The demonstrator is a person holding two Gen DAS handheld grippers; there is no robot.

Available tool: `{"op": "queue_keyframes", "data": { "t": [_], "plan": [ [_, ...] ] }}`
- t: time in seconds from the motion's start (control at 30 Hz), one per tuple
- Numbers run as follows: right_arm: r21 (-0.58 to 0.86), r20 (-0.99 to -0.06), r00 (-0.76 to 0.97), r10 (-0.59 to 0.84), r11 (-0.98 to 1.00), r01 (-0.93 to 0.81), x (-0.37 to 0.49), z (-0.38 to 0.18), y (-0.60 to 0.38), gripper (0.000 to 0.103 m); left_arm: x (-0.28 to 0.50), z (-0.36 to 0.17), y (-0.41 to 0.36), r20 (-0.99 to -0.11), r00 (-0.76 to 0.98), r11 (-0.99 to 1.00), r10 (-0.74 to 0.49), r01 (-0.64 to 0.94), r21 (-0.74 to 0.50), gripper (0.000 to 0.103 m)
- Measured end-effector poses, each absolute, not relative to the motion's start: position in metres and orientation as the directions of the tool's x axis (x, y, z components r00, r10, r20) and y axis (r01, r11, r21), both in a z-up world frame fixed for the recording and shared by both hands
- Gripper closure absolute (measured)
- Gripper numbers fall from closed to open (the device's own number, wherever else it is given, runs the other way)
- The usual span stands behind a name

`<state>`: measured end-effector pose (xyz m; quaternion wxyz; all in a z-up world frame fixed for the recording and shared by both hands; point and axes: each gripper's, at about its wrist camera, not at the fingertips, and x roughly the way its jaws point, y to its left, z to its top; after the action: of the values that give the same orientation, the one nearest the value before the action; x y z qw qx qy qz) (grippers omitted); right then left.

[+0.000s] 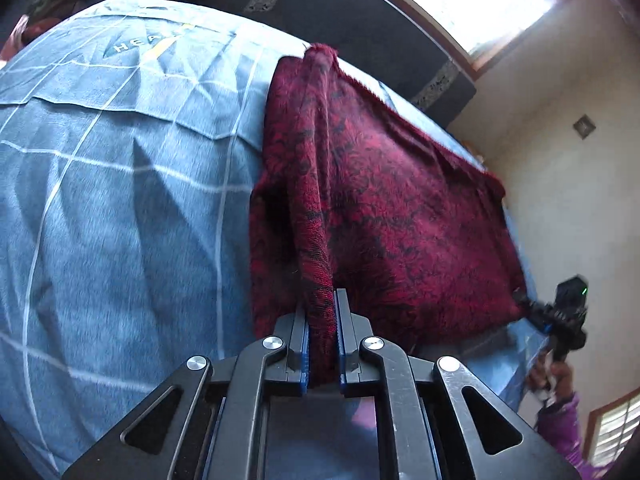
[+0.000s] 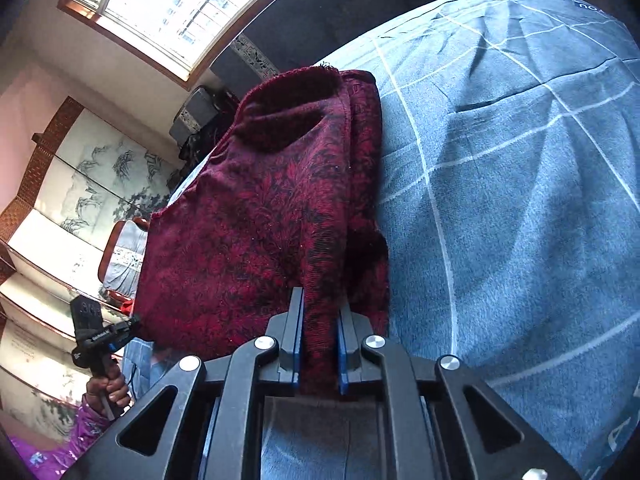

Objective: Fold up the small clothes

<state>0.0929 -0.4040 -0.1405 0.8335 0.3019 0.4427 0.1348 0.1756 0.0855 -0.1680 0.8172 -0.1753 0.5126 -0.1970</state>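
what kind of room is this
Probably a bedroom at home: a bed under a blue checked bedspread, a dark padded headboard below a window, and a red patterned garment being folded.

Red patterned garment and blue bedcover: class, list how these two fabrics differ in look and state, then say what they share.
1. The red patterned garment is dark red with black leafy figuring; the blue bedcover is grey-blue with thin white lines.
2. The garment is lifted and pinched in the left tool and the right tool; the bedcover lies spread out, ungripped.
3. The garment is doubled over; the bedcover is a single layer.
Shared: both look soft.
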Motion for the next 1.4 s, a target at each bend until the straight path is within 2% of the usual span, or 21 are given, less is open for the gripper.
{"op": "queue_keyframes", "data": {
  "t": [0.17, 0.3, 0.4, 0.5, 0.57, 0.7, 0.87, 0.97, 1.07, 1.17, 1.27, 1.4],
  "plan": [
    [0.6, -0.691, 0.543, 0.477, 0.798, 0.062, 0.088, -0.147, -0.41, 0.093, 0.175, -0.168, 0.082, -0.765, 0.417, 0.871, -0.49, 0.192, -0.453, 0.093],
    [0.631, -0.676, 0.546, 0.495, 0.771, 0.081, 0.088, -0.153, -0.411, 0.092, 0.181, -0.161, 0.081, -0.749, 0.443, 0.869, -0.492, 0.197, -0.454, 0.093],
    [0.619, -0.679, 0.555, 0.481, 0.781, 0.08, 0.088, -0.149, -0.41, 0.089, 0.181, -0.155, 0.086, -0.754, 0.452, 0.876, -0.477, 0.177, -0.448, 0.088],
    [0.536, -0.709, 0.582, 0.398, 0.84, 0.079, 0.086, -0.126, -0.405, 0.088, 0.175, -0.134, 0.093, -0.724, 0.515, 0.883, -0.458, 0.169, -0.439, 0.083],
    [0.469, -0.706, 0.623, 0.338, 0.882, 0.053, 0.093, -0.099, -0.401, 0.087, 0.172, -0.116, 0.097, -0.672, 0.575, 0.874, -0.466, 0.184, -0.449, 0.078],
    [0.442, -0.673, 0.641, 0.368, 0.896, -0.05, 0.137, -0.065, -0.379, 0.087, 0.192, -0.094, 0.084, -0.624, 0.608, 0.864, -0.491, 0.251, -0.435, 0.076],
    [0.368, -0.746, 0.528, 0.405, 0.912, -0.18, 0.214, -0.079, -0.323, 0.088, 0.235, -0.105, 0.049, -0.635, 0.577, 0.858, -0.513, 0.319, -0.403, 0.076],
    [0.312, -0.794, 0.508, 0.332, 0.941, -0.129, 0.242, -0.096, -0.322, 0.089, 0.265, -0.121, 0.037, -0.664, 0.556, 0.866, -0.499, 0.315, -0.388, 0.076],
    [0.324, -0.805, 0.519, 0.288, 0.946, -0.022, 0.255, -0.111, -0.347, 0.091, 0.294, -0.141, 0.04, -0.693, 0.522, 0.866, -0.498, 0.266, -0.423, 0.076],
    [0.457, -0.763, 0.536, 0.36, 0.888, 0.054, 0.255, -0.125, -0.375, 0.099, 0.313, -0.162, 0.053, -0.695, 0.513, 0.859, -0.504, 0.21, -0.468, 0.076],
    [0.529, -0.724, 0.558, 0.406, 0.845, 0.072, 0.253, -0.137, -0.387, 0.102, 0.314, -0.175, 0.066, -0.663, 0.519, 0.824, -0.54, 0.162, -0.544, 0.076],
    [0.581, -0.688, 0.578, 0.438, 0.81, 0.077, 0.246, -0.139, -0.395, 0.103, 0.302, -0.163, 0.055, -0.687, 0.549, 0.873, -0.476, 0.201, -0.444, 0.076]
  ]
}}
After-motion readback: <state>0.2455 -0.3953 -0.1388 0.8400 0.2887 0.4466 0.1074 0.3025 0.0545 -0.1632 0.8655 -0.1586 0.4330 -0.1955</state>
